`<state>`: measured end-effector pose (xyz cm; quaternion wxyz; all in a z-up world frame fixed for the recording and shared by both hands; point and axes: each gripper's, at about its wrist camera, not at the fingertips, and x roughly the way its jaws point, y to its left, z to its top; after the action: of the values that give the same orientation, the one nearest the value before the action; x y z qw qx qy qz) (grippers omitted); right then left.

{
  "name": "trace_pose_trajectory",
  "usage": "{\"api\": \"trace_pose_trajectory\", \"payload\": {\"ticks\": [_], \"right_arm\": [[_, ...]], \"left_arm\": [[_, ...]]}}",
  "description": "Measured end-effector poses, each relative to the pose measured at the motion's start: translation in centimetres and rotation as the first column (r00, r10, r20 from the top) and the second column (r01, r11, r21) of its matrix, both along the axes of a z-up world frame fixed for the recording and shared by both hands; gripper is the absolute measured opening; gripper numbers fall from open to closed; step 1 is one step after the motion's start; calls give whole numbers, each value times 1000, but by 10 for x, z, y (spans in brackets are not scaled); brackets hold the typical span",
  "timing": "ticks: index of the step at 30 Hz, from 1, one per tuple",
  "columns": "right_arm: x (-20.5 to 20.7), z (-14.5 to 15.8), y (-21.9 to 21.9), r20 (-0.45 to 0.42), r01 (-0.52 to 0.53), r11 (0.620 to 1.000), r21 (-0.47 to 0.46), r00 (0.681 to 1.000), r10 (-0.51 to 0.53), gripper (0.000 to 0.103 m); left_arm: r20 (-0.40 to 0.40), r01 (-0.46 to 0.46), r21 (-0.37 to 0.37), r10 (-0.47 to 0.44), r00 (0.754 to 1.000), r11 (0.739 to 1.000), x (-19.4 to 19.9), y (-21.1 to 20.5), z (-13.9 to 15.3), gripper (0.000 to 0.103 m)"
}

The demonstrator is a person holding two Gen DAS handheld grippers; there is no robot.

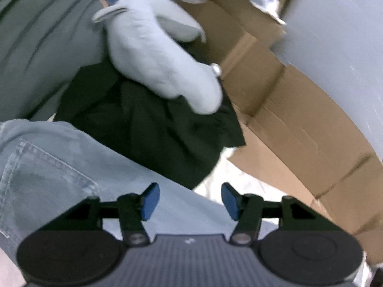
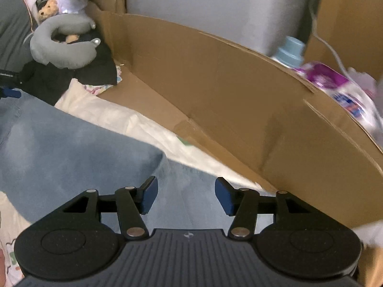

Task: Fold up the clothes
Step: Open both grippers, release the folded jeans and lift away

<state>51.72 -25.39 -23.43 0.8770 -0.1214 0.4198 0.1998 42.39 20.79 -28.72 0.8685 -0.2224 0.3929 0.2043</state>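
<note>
Light blue jeans (image 1: 59, 167) lie on the white bed sheet (image 1: 229, 184), a back pocket showing at the left. My left gripper (image 1: 190, 201) hovers over them, open, with nothing between its blue pads. In the right wrist view the same jeans (image 2: 71, 148) spread under my right gripper (image 2: 185, 195), which is open too and holds nothing. A black garment (image 1: 148, 124) lies crumpled beyond the jeans, partly under a grey neck pillow (image 1: 155, 57). The left gripper's blue pad peeks in at that view's left edge.
A long brown cardboard panel (image 2: 227, 91) runs along the bed's far side against a grey wall. A grey neck pillow (image 2: 62, 47) and a small plush toy (image 2: 46, 7) sit at the back left. A bottle (image 2: 289, 50) and a purple-and-white pack (image 2: 340, 91) stand behind the cardboard.
</note>
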Motion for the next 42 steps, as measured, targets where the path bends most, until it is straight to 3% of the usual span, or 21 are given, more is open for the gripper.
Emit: {"api": "trace_pose_trajectory", "payload": {"ticks": [4,6,9,15,21,24,25,26,28,32,35,38,42], "right_arm": [[-38,-9,-18,38,28,999,25,999,-29,63],[-51,-19,-33,64,100,990,102,992,-106,63],[-69,-31,-59,88,222,948,227,965,-247,63],[-89,-31,-63,133,118,968,220,980,-150,62],[-85,-29,-54,103,23,963,269,993,-53,62],[-89,-27,-43,88,-51,969,244,996,30,62],[-91,-26,-40,83,-76,972,221,995,59,61],[-95,-24,-37,81,-104,975,196,993,89,51],[-103,-18,-33,81,-150,971,184,987,137,42],[-109,-15,-24,104,-173,966,192,982,155,42],[-114,-31,-14,77,-227,961,157,973,217,42],[-114,-48,-14,55,-182,969,166,983,175,42],[-119,-67,-16,4,-125,978,165,992,126,42]], "left_arm": [[-70,47,19,-46,997,999,6,-23,-1,61],[-106,71,32,-67,992,997,6,-37,2,60],[-74,92,77,-86,994,993,-2,-61,27,60],[-114,236,105,-224,968,966,-8,-113,81,61],[-205,344,132,-314,927,930,1,-155,128,67],[-197,388,114,-362,911,914,5,-175,145,67],[-198,400,134,-371,907,907,6,-183,147,68],[-199,411,153,-379,904,899,7,-192,150,69],[-216,434,149,-399,891,888,6,-202,151,69],[-236,468,127,-432,871,874,5,-212,143,69],[-226,480,116,-447,865,870,4,-215,136,71],[-251,524,110,-486,837,845,9,-219,119,71],[-258,502,68,-471,843,862,16,-223,102,70]]}}
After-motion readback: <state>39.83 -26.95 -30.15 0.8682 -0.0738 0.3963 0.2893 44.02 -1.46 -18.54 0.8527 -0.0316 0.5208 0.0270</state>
